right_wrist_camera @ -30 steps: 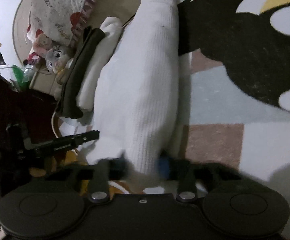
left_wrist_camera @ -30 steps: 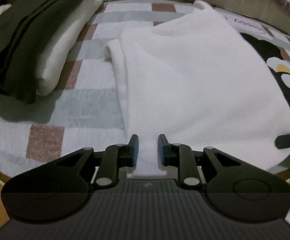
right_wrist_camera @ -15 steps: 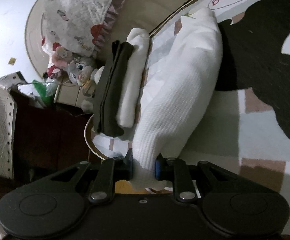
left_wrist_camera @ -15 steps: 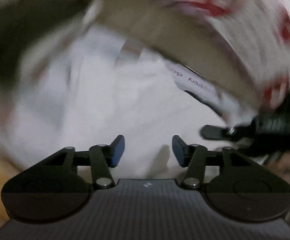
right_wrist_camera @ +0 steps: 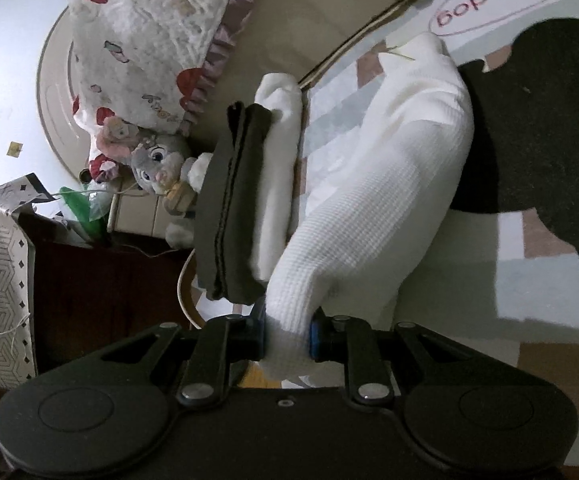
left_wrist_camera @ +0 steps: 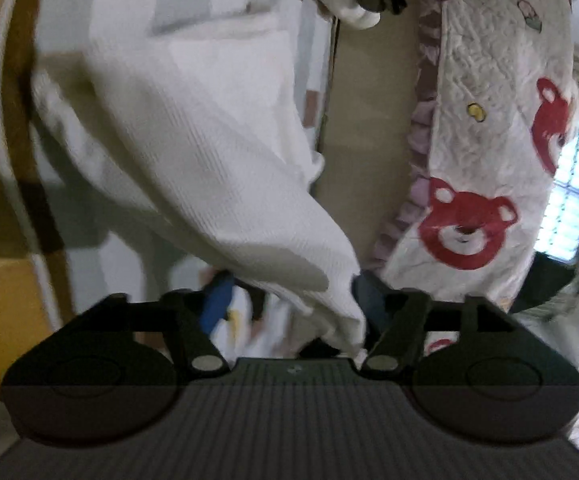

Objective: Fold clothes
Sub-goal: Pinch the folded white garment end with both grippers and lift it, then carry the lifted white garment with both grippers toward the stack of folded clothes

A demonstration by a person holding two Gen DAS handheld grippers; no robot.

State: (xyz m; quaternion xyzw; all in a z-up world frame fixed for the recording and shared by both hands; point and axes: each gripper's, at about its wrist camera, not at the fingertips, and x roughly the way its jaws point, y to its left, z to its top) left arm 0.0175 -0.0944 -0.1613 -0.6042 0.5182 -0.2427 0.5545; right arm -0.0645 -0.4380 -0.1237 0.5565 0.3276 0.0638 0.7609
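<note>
Right gripper (right_wrist_camera: 287, 338): fingers drawn narrow, blue pads clamped on a bunched corner of the white knit garment (right_wrist_camera: 389, 200). From the pinch, at lower centre of the right wrist view, the garment rises toward the upper right, lying over the patterned rug (right_wrist_camera: 549, 280).

Left gripper (left_wrist_camera: 289, 300): fingers spread wide, holding nothing. A fold of the same garment (left_wrist_camera: 209, 140) hangs between them, touching or just beside the right-hand finger; contact is blurred and cannot be confirmed.

Left of the garment in the right wrist view, a folded dark garment (right_wrist_camera: 229, 208) rests against a folded white one (right_wrist_camera: 279, 168). Further left: plush rabbit (right_wrist_camera: 157, 160). Upper left: bear-print quilt (right_wrist_camera: 137, 32).
</note>
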